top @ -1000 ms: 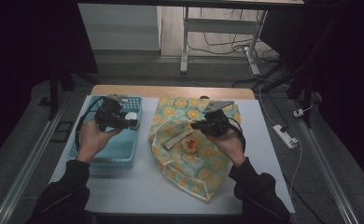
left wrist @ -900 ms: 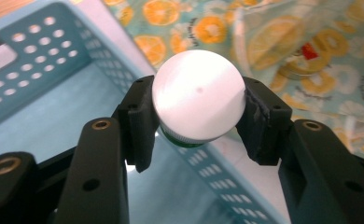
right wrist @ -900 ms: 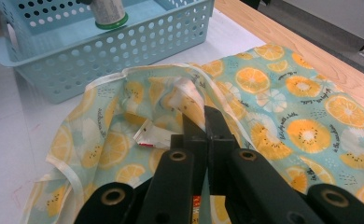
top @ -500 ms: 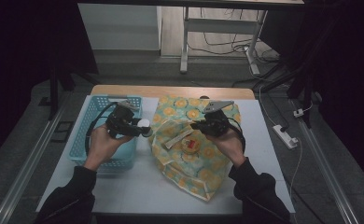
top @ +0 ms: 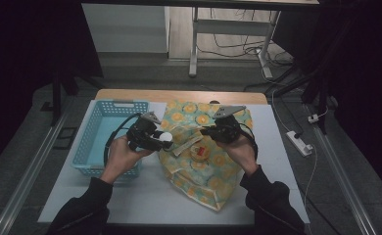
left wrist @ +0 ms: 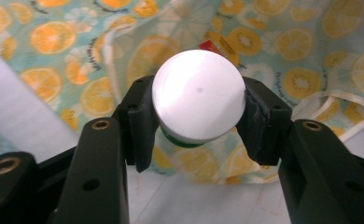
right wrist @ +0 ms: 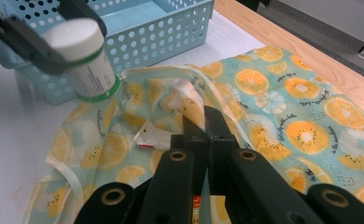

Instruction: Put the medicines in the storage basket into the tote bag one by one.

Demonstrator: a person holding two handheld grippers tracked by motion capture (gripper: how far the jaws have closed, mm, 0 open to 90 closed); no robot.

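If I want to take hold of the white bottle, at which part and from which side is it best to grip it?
Grip the bottle across its round white cap, one jaw on each opposite side, as the left hand-held gripper does now. The cap is wide and cylindrical, so flat pads seat evenly there. Come from the basket side, leaving its bottom free toward the open bag.
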